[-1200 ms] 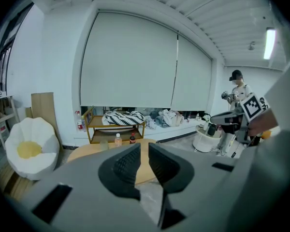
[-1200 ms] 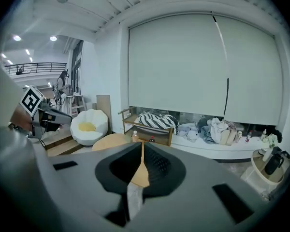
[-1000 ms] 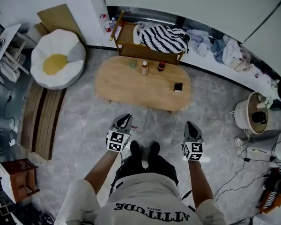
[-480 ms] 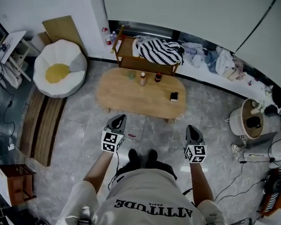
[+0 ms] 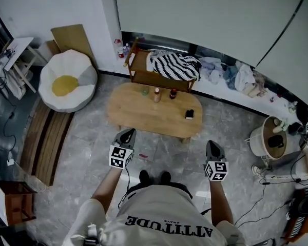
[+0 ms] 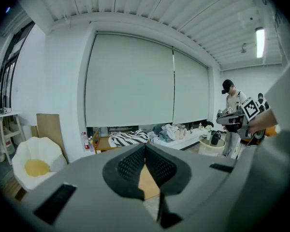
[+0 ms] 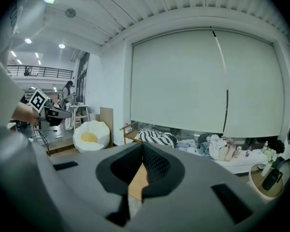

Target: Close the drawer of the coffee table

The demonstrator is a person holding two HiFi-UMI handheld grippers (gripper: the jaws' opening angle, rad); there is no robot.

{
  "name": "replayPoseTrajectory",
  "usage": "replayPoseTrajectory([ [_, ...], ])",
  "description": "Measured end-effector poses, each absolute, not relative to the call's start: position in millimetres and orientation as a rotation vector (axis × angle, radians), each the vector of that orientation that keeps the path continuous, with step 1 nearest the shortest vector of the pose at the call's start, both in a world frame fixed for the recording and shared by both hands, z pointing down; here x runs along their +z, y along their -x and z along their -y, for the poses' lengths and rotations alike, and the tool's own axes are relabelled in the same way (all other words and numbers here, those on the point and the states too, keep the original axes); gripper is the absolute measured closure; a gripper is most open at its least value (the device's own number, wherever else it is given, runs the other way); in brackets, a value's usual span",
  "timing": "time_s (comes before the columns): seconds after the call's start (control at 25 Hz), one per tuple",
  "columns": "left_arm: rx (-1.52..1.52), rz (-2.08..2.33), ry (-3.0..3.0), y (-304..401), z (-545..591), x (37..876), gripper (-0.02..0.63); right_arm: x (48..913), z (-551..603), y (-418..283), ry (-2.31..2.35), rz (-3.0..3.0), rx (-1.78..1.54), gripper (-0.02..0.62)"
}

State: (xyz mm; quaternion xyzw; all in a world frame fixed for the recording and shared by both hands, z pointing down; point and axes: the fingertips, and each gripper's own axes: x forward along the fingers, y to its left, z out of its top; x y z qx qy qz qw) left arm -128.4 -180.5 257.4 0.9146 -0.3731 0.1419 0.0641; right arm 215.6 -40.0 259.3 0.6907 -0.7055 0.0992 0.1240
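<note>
The oval wooden coffee table [image 5: 154,114] stands on the grey floor ahead of me, and no drawer sticks out from its near edge in the head view. My left gripper [image 5: 126,134] and right gripper [image 5: 212,145] hang side by side in the air, short of the table and apart from it. Both are shut with nothing between the pads. In the left gripper view the closed fingertips [image 6: 145,151] cover most of the table, leaving a sliver of wood [image 6: 148,183]. The right gripper view has the same closed tips [image 7: 142,151] over the table [image 7: 135,183].
Two small bottles [image 5: 156,95], a cup [image 5: 145,91] and a small dark object [image 5: 189,114] stand on the tabletop. Behind is a low shelf with a striped cloth [image 5: 172,65]. A white beanbag [image 5: 68,81] lies at the left, a round bin [image 5: 269,140] and cables at the right. Another person [image 6: 230,115] stands at the far right.
Both grippers have risen and drawn back from the table, which now looks smaller and farther off. They keep side by side.
</note>
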Motion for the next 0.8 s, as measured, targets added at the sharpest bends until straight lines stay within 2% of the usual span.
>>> replayPoseTrajectory([
  [0.8, 0.426, 1.091, -2.752, 119.6, 194.3, 260.0, 0.584, 256.9, 52.6, -228.4, -2.028, 2.032, 0.278, 0.577],
])
